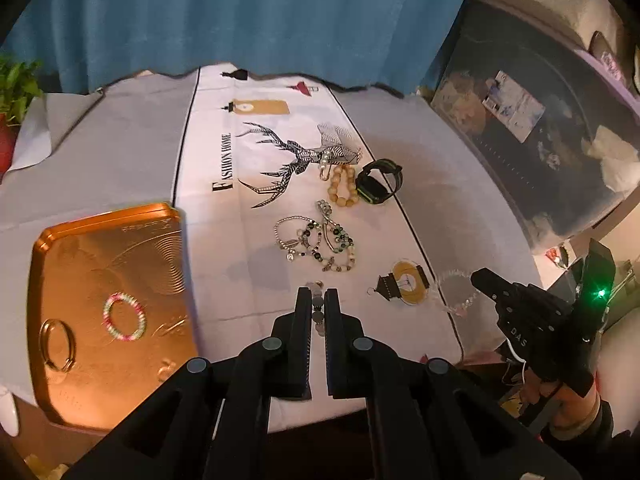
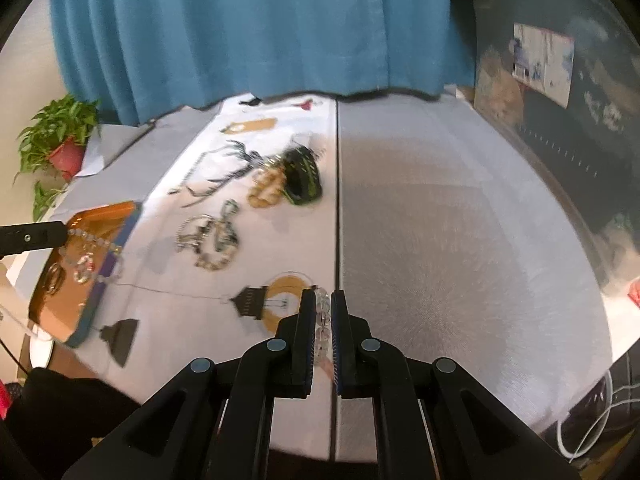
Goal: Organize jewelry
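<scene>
My left gripper [image 1: 318, 295] is shut on a pale grey-pink beaded bracelet [image 1: 318, 312], held just above the white cloth right of the gold tray [image 1: 100, 240]. The tray holds a pink-green beaded bracelet [image 1: 124, 316] and a gold bangle [image 1: 58, 344]. My right gripper [image 2: 323, 298] is shut on a clear crystal bead bracelet [image 2: 322, 320]; in the left wrist view it [image 1: 480, 276] holds the clear beads [image 1: 456, 292] at the cloth's right edge. On the cloth lie a tangle of silver and green bead bracelets [image 1: 320, 240], an amber bead bracelet [image 1: 343, 186] and a black watch [image 1: 378, 182].
The printed table runner [image 1: 240, 152] covers the grey table [image 2: 440, 240]. A blue curtain [image 1: 240, 16] hangs behind. A potted plant [image 2: 60, 136] stands at the far left. A dark cluttered cabinet [image 1: 540, 128] stands to the right.
</scene>
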A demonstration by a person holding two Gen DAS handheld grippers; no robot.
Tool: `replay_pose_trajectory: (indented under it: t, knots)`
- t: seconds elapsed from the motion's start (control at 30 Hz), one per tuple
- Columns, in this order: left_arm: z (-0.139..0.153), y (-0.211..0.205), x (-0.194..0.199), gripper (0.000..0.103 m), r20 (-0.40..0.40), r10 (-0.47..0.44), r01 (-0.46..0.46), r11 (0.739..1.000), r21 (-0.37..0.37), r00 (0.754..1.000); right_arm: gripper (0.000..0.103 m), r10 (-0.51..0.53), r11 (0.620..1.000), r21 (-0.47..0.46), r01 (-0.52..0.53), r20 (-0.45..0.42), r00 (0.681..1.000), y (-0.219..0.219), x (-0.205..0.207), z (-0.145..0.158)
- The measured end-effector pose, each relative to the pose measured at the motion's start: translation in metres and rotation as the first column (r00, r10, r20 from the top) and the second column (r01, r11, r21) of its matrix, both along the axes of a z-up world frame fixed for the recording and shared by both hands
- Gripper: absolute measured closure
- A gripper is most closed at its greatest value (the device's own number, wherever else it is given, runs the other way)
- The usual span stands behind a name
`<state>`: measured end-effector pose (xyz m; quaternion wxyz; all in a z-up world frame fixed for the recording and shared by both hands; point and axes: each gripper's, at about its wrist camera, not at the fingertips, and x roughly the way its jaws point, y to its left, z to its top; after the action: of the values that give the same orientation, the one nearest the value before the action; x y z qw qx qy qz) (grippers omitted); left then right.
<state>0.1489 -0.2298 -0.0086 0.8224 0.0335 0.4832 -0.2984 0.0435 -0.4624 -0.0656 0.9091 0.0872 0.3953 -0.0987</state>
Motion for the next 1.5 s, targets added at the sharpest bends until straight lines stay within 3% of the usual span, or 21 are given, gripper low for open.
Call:
replay_pose_trajectory:
  t: [0.2, 0.83, 1.5]
  knots:
    - [0.017, 0.035, -0.034, 0.099, 0.036, 0.02, -0.019, 0.999, -0.026, 0.999, 0.095, 0.039, 0.999, -0.029, -0.038, 0.033, 0.999, 0.033, -0.031, 0.029]
    - [0.035, 0.155, -0.132, 0.099, 0.075, 0.111, -0.102, 0.988, -0.116, 0.991, 0.095, 0.253, 0.963, -0.105, -0.248, 0.038, 0.967, 0.166, -0.095, 0.065]
    - [0.028, 0.222, -0.121, 0.099, 0.064, 0.215, -0.202, 0.965, -0.164, 0.974, 0.095, 0.357, 0.924, -0.142, -0.356, -0.017, 0.934, 0.232, -0.081, 0.064]
